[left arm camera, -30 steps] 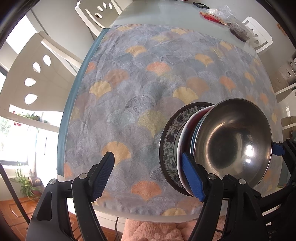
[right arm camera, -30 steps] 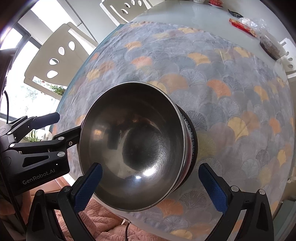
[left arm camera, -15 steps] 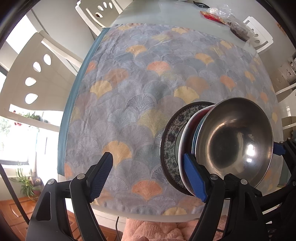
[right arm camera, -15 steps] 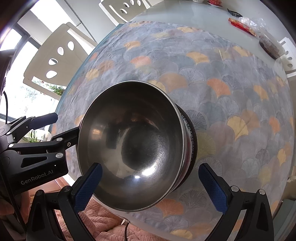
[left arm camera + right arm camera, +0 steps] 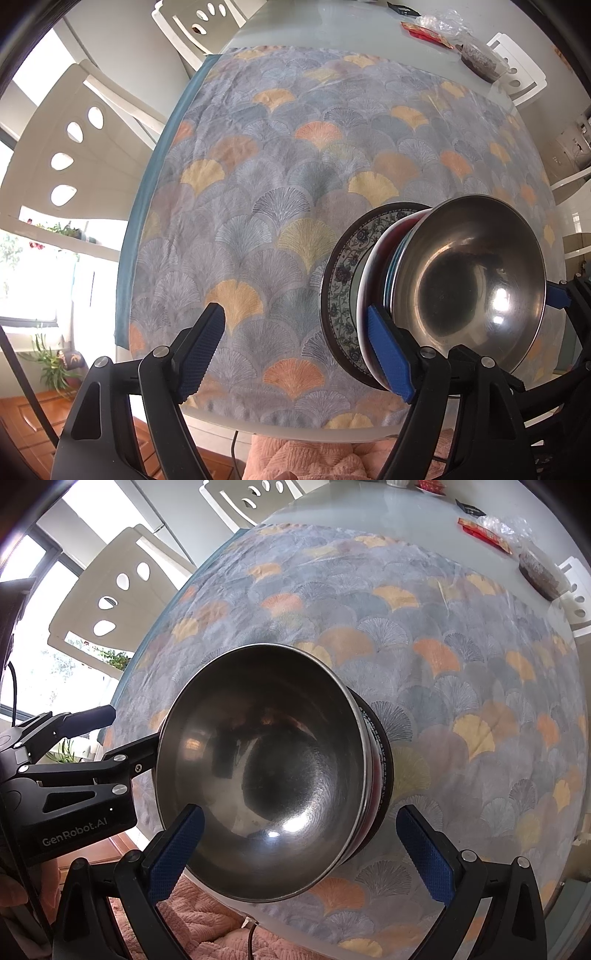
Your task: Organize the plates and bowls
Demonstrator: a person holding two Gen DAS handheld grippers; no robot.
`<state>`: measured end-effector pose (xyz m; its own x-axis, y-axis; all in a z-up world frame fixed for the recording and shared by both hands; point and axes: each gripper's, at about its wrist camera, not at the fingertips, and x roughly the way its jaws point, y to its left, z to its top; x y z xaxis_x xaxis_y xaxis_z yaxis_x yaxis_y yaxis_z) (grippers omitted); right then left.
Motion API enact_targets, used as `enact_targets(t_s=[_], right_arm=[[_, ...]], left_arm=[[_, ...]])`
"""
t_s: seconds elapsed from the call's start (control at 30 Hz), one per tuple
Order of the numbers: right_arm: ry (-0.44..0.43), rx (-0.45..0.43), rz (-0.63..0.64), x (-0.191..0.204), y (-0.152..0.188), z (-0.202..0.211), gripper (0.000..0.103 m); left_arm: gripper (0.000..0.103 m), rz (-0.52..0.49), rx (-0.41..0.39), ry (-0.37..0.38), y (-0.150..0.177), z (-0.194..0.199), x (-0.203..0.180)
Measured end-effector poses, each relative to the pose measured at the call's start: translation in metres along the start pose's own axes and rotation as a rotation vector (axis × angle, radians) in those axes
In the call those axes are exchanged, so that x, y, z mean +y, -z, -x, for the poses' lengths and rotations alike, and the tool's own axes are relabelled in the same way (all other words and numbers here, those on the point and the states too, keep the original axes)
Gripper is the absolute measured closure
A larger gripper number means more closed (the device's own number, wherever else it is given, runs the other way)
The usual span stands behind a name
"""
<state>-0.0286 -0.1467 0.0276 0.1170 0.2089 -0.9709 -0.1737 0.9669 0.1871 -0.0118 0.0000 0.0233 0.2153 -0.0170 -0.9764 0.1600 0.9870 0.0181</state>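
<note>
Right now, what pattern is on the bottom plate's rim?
Dark floral print on a white band of the bottom plate, clearest from the left wrist view.

you get bright daylight from the blown-out window [image 5: 22, 280] on your left, and glare spots glint inside the steel bowl [image 5: 266, 775]. fisheye bending curves the tablecloth [image 5: 295, 184] and darkens every corner; focus stays sharp.

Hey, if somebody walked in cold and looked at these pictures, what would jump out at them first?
The shiny steel bowl would grab the eye first: it tops a stack with a red dish and a floral-rimmed plate near the table's front edge. Around it spreads the fan-patterned tablecloth in greys, yellows and oranges. The blue-padded left gripper and right gripper frame the stack from either side, both open.
</note>
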Motion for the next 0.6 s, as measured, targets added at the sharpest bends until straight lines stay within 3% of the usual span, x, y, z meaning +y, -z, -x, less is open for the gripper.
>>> enact_targets(t_s=[0.6], right_arm=[[-0.008,0.003,0.004,0.0008,0.0013,-0.0004,0.0]], left_arm=[[0.026,-0.016,-0.015,-0.007,-0.0001,-0.0004,0.0013]])
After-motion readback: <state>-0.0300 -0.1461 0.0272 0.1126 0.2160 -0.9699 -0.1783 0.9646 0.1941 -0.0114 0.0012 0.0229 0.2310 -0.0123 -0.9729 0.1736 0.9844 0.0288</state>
